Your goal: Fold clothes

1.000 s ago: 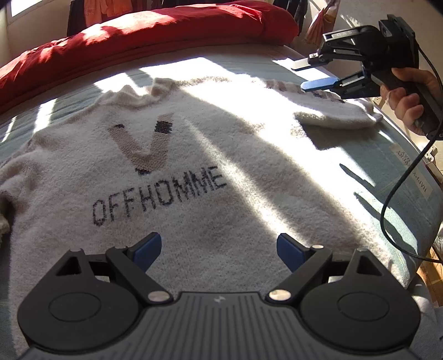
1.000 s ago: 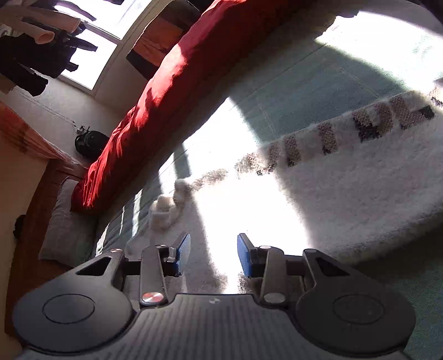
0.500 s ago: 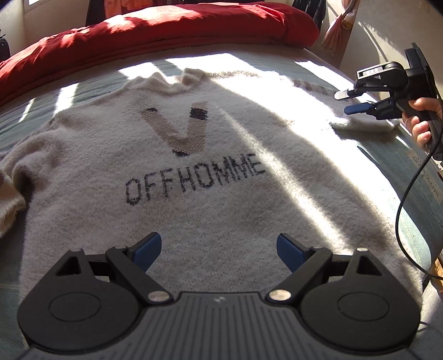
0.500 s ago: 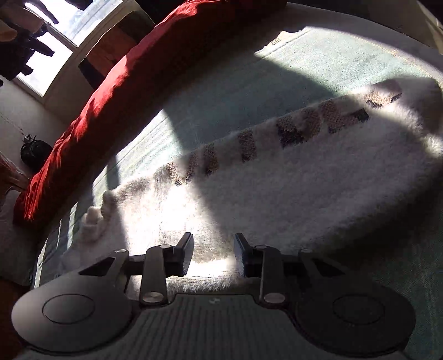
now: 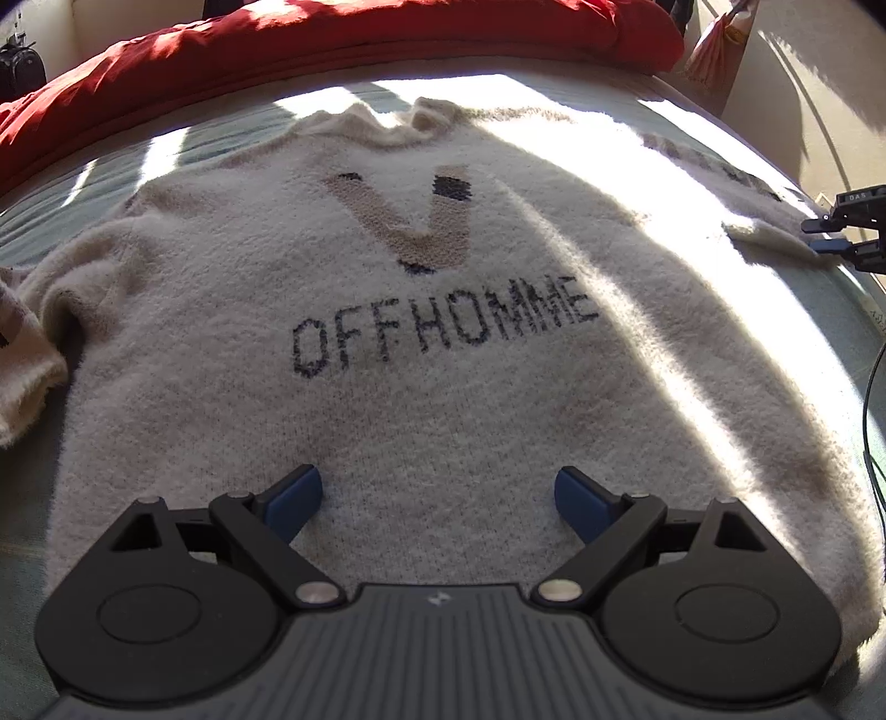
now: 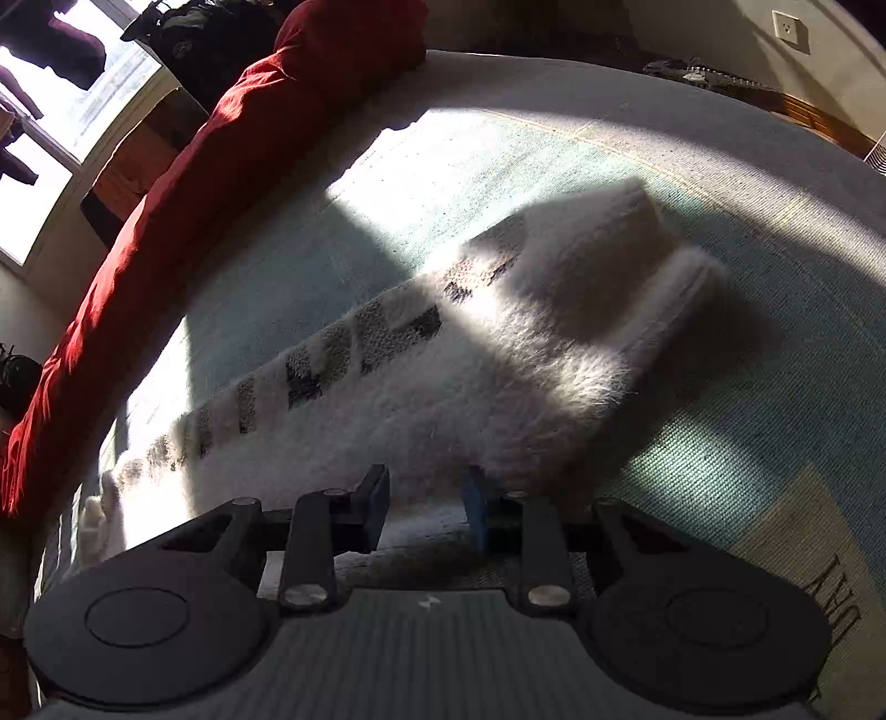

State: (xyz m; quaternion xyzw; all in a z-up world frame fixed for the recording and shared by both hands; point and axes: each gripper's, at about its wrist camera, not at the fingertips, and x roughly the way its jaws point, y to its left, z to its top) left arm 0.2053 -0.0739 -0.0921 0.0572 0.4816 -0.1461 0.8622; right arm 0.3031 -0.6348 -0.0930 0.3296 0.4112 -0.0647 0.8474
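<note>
Since the earlier frames the right gripper [image 6: 423, 509] is seen drawn back to the sleeve [image 6: 498, 354] cuff, jaws narrowly parted and gripping nothing, while the left gripper [image 5: 440, 498] hovers wide open over the sweater [image 5: 387, 332]; a full cuff bite is advised.

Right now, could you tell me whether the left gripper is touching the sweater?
Cannot tell: in the left wrist view the left gripper sits open over the sweater, but neither contact nor gap shows.

Bedroom: bed [image 5: 764, 166], red duvet [image 5: 332, 39]
</note>
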